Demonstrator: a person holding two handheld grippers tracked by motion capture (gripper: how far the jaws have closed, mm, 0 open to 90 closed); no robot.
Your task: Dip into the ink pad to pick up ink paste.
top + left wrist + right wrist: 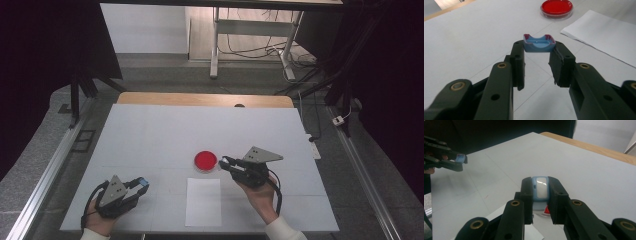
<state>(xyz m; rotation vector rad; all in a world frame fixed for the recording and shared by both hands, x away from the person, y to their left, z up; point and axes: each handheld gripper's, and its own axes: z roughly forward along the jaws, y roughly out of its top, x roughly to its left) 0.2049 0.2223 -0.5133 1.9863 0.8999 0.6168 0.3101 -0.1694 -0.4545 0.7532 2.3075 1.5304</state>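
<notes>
Blue cap (539, 44) clamped in left hand-held gripper (538, 50); right hand-held gripper (540, 192) clamps blue-white piece (540, 188), base hidden.

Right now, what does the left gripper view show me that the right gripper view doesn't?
Left gripper view: a close look at the left gripper shut on a blue cap, showing its hollow and red-stained rim, plus the whole red dish.
Right gripper view: the right gripper shut on a light blue piece with a white face, and the left gripper seen from afar.
Shared: the white table, the paper sheet and part of the dish.
</notes>
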